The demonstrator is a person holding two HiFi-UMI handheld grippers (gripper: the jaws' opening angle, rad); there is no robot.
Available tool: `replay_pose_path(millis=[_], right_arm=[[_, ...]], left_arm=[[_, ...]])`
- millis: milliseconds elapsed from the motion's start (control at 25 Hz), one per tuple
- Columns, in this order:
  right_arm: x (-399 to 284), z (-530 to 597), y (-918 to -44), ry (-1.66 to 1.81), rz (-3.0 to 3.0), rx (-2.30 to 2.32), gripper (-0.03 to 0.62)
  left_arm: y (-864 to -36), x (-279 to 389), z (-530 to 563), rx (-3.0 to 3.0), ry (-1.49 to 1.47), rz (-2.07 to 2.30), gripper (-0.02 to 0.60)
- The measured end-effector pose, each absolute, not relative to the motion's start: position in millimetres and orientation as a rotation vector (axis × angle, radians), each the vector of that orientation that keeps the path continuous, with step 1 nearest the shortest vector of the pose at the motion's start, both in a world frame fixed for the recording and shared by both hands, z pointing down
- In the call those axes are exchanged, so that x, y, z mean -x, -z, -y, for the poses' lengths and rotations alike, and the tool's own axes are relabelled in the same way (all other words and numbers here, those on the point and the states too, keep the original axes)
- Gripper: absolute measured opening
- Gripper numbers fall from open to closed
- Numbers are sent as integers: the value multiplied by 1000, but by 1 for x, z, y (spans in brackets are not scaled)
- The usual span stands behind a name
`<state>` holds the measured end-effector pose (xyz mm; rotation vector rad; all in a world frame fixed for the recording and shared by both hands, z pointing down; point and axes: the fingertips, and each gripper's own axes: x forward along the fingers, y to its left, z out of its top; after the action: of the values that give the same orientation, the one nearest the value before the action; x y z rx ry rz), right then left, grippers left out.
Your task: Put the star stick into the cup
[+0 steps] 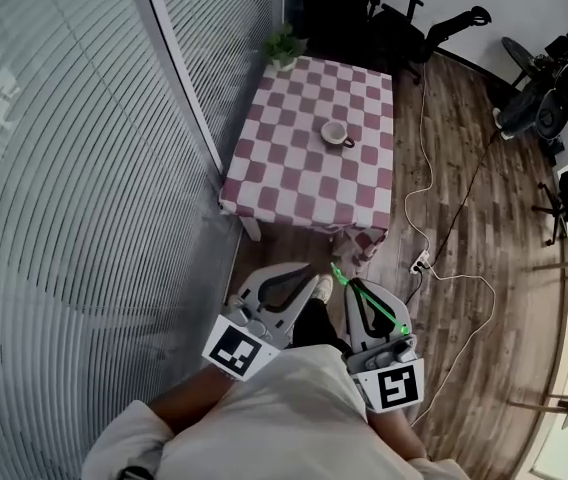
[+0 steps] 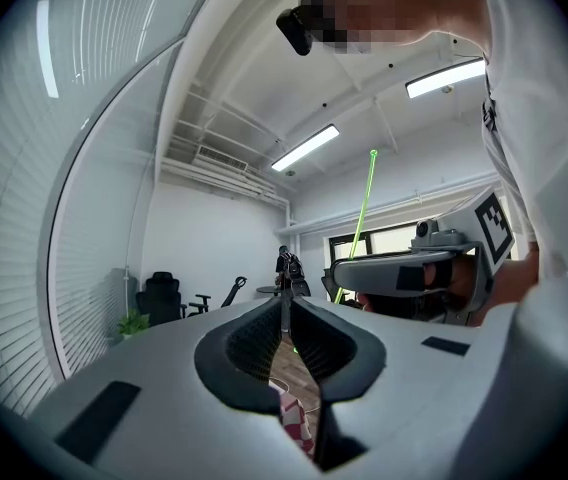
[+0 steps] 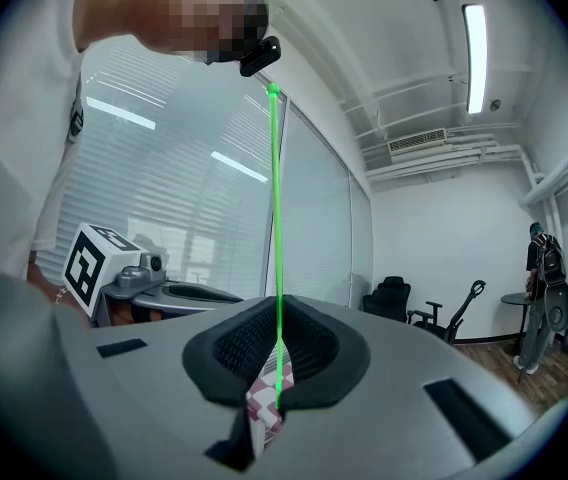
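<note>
**Stick upright in the right jaws, cup well ahead on the table**

The right gripper [image 3: 277, 318] has its jaws closed narrow on the star stick [image 3: 275, 228]. The thin green rod stands nearly upright, crossing the jaws at right angles. Its long part rises above them and only a short bit shows below. I cannot tell which end carries the star.

The left gripper [image 2: 286, 313] has its jaws together with nothing between them. It rides just beside the right one, apart from the stick.

The cup [image 1: 336, 134] stands upright, mouth up, on the checked cloth of the table [image 1: 294, 183], with its handle toward the right of the head view. It lies well apart from both grippers, straight out in the direction they point and lower than the stick's top end. Neither gripper view shows the cup, only a slip of the checked cloth under the jaws.

The right gripper looks a little more in line with the cup than the left. Since the stick's long axis already matches the open mouth, the move seems to call for carrying it out over the cup and lowering it.

No brand, label or readable word shows anywhere. The only print is the black-and-white square marker on each gripper's cube [image 1: 236, 351]
</note>
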<state>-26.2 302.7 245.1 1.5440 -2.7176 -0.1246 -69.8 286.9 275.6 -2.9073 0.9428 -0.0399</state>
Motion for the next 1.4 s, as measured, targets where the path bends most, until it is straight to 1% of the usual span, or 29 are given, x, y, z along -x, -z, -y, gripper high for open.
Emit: replay_pose_path(millis=[560,1400], right_arm=[[2,-245,-243,144,2749,-1537,38],[-54,-110,-247,93,2793,-1485,38]], left_arm=[[-277,45,-230,2894,51,-952,54],[-279,-8,-100,2882,121,-1012,54]])
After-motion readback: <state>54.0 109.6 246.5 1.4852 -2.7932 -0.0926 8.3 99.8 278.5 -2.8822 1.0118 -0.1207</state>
